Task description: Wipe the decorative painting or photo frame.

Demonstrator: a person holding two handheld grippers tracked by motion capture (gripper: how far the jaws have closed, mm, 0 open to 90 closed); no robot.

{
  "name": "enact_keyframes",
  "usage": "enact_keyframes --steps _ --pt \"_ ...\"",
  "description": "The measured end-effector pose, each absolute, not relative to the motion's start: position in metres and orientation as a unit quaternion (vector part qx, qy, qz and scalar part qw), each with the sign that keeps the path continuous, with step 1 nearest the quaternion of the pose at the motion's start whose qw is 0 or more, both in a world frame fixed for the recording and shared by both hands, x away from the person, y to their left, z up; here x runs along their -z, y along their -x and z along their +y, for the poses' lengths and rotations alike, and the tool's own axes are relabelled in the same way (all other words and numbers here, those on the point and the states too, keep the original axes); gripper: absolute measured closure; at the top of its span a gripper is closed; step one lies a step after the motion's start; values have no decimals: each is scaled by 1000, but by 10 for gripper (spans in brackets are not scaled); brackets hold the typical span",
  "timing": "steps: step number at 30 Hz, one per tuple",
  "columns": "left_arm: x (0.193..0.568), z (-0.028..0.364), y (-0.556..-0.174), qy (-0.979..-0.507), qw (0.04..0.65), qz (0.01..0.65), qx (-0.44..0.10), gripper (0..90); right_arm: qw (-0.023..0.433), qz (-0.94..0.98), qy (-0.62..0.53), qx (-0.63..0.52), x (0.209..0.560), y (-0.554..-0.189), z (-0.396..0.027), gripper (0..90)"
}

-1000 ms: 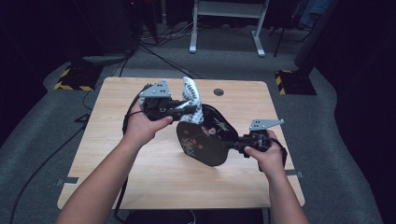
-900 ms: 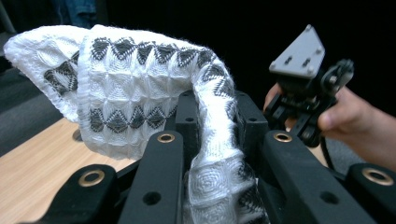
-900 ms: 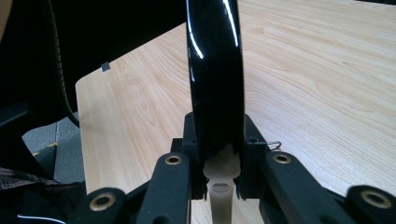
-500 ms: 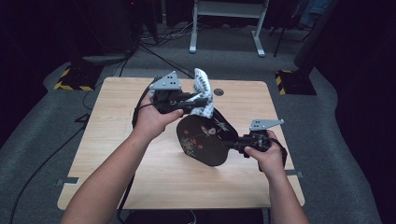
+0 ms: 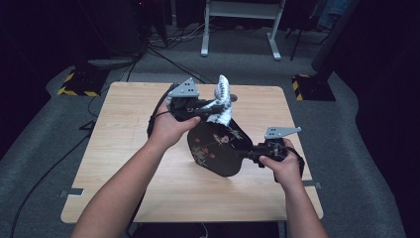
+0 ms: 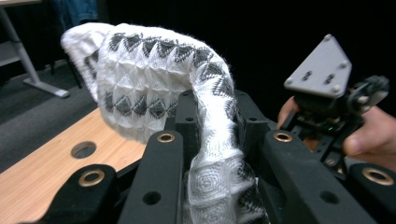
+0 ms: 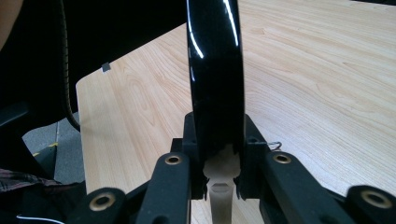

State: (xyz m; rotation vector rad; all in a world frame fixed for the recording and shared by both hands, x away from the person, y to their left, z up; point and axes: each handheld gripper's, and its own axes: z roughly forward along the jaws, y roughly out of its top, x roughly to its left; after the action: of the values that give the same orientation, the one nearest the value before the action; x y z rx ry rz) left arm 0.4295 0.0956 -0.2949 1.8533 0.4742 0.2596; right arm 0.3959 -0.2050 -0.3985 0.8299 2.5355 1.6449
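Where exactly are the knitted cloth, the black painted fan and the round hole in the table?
knitted cloth (image 6: 154, 84), left gripper view, on its patterned fold above the claw.
black painted fan (image 5: 218, 148), high view, on its flowered face.
round hole (image 6: 84, 150), left gripper view, on the opening in the tabletop.

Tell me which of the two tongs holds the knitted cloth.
The left tongs hold the white-and-grey knitted cloth; the right tongs clamp the black fan with flower pattern instead.

Light wooden table (image 5: 124, 163), grey carpet floor (image 5: 44, 148), white desk frame (image 5: 237, 29)
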Motion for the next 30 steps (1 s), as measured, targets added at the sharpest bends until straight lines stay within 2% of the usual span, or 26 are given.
enact_keyframes --steps 9,16,30 --pt "306 101 -431 -778 583 207 -105 760 4 809 -266 -525 399 -396 -205 785" --pt "306 111 -432 -784 569 218 -123 761 6 810 -264 -523 398 -396 -204 786" --pt "318 125 -435 -781 562 245 -123 762 6 812 -264 -520 398 -396 -204 787"
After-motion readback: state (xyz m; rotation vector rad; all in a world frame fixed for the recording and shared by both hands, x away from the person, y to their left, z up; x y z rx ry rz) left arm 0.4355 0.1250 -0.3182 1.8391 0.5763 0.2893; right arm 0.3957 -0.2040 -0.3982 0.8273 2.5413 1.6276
